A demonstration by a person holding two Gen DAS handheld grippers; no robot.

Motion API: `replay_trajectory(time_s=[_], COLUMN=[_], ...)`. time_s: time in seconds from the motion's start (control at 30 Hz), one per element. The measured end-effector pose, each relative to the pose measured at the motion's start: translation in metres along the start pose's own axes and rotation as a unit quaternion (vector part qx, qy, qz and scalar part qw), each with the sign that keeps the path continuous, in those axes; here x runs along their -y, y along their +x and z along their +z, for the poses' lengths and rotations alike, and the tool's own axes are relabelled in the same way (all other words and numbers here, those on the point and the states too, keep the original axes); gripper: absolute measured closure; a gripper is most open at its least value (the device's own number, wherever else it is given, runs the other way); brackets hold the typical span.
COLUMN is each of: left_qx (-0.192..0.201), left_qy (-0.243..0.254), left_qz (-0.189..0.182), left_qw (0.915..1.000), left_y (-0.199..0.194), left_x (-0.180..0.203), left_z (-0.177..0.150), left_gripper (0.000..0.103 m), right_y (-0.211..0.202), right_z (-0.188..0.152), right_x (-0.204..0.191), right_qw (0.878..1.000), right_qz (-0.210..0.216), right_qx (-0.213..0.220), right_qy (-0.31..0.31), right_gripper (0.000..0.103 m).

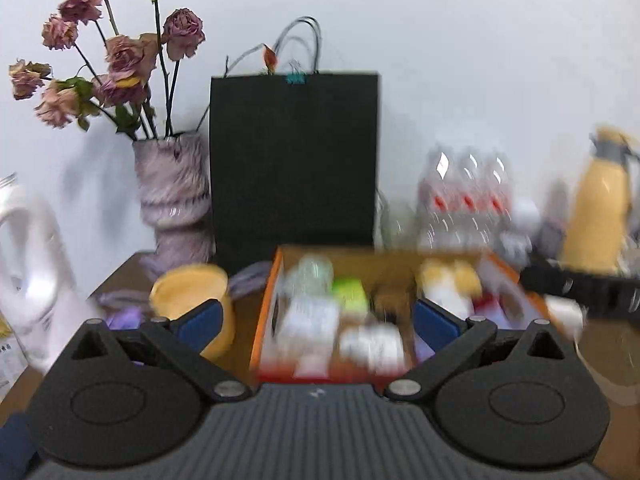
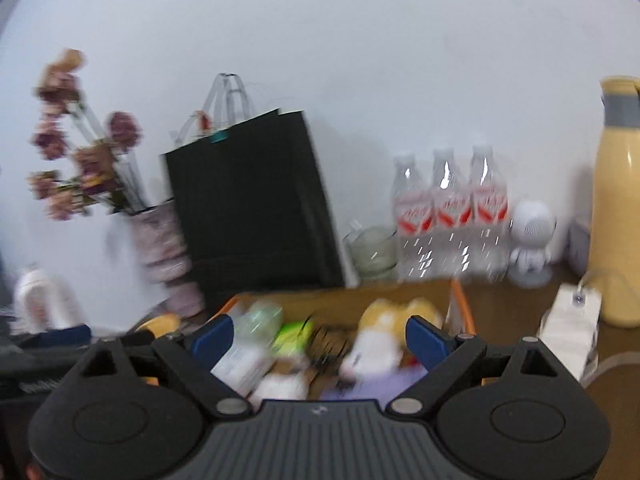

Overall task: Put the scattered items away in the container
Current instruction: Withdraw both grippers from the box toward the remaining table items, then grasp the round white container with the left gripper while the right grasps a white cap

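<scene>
An orange-edged cardboard box [image 1: 264, 312] stands on the brown table, holding a clear bottle [image 1: 312, 276], a green item [image 1: 350, 294], a yellow-and-white plush [image 1: 448, 280] and several blurred packets. My left gripper [image 1: 316, 322] hovers over the box's near side, jaws wide, nothing between the blue pads. The right wrist view shows the same box [image 2: 392, 292] with the bottle [image 2: 256, 328], green item [image 2: 292, 334] and plush [image 2: 384, 332]. My right gripper [image 2: 319, 340] is open and empty above it. A yellow round tub [image 1: 192, 292] sits just left of the box, outside it.
Behind the box stand a black paper bag [image 1: 294, 160], a vase of dried roses [image 1: 176, 200], three water bottles [image 2: 448, 216], a glass jar [image 2: 372, 252], a white figurine [image 2: 530, 236] and a yellow flask [image 2: 620, 220]. A white tagged packet [image 2: 568, 328] lies right of the box.
</scene>
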State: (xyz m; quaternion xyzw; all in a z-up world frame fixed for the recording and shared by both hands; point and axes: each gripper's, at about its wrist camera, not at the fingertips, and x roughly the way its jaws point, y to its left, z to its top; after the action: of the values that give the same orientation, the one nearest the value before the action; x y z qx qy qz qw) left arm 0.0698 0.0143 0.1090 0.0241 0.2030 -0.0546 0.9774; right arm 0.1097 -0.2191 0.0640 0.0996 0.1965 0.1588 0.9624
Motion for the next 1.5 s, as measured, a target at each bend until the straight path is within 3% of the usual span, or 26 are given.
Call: replay_trajectory(time_s=[0.2,0.33,0.43,0.5,0.57,0.6,0.63,0.7,0.87,1.0,1.1,1.2,1.33,1.43,1.5], left_qx=[0.005,-0.006,-0.032,-0.037,-0.054,-0.061,-0.067,-0.075,-0.059,-0.062,-0.083,-0.098,-0.105,-0.107,-0.116], left_qy=[-0.003,0.048,0.044,0.014,-0.001,0.001,0.007,0.029,0.109,0.161,0.141,0.133,0.118,0.075,0.035], left_qz=[-0.041,-0.047,-0.024,-0.045,-0.062,-0.067,-0.070,-0.081,-0.125,-0.123,-0.151,-0.161,-0.163,-0.169,-0.192], left_qw=[0.9992,0.9977,0.9982,0.9982,0.9966,0.9959,0.9953,0.9934,0.9844,0.9773,0.9749,0.9731,0.9738,0.9768,0.9737], left_y=[-0.090,-0.097,-0.072,-0.055,-0.038,-0.027,-0.018,0.002,0.030,0.052,0.064,0.071,0.069,0.051,0.040], left_x=[-0.004,0.001,-0.002,-0.009,-0.010,-0.009,-0.007,-0.001,0.023,0.034,0.027,0.025,0.022,0.007,-0.006], left_z=[-0.090,-0.117,-0.114,-0.107,-0.103,-0.101,-0.099,-0.096,-0.092,-0.094,-0.091,-0.090,-0.090,-0.090,-0.090], left_gripper=[0.000,0.000,0.000,0.001,0.010,0.020,0.029,0.035,0.033,0.033,0.038,0.061,0.063,0.063,0.063], right_y=[-0.090,-0.120,-0.111,-0.099,-0.086,-0.080,-0.074,-0.060,-0.028,-0.012,-0.006,0.000,0.004,0.000,-0.005], right_z=[-0.076,-0.111,-0.116,-0.114,-0.112,-0.112,-0.114,-0.114,-0.105,-0.101,-0.104,-0.110,-0.115,-0.116,-0.117], right_x=[0.009,0.012,0.013,0.011,0.008,0.005,0.001,-0.006,-0.008,-0.005,-0.002,-0.001,-0.001,-0.008,-0.015], right_qw=[0.999,0.998,0.996,0.995,0.993,0.993,0.993,0.991,0.991,0.992,0.991,0.990,0.989,0.989,0.988], right_qz=[-0.014,-0.030,-0.050,-0.058,-0.051,-0.041,-0.031,-0.023,-0.005,0.004,0.005,0.006,0.010,0.019,0.033], right_qx=[-0.003,-0.047,-0.069,-0.080,-0.100,-0.105,-0.110,-0.121,-0.129,-0.124,-0.130,-0.138,-0.147,-0.145,-0.144], right_qy=[0.031,0.016,-0.013,-0.027,-0.026,-0.028,-0.033,-0.046,-0.045,-0.033,-0.026,-0.021,-0.019,-0.034,-0.045], right_gripper=[0.010,0.010,0.012,0.012,0.015,0.018,0.020,0.024,0.032,0.032,0.032,0.032,0.032,0.032,0.032])
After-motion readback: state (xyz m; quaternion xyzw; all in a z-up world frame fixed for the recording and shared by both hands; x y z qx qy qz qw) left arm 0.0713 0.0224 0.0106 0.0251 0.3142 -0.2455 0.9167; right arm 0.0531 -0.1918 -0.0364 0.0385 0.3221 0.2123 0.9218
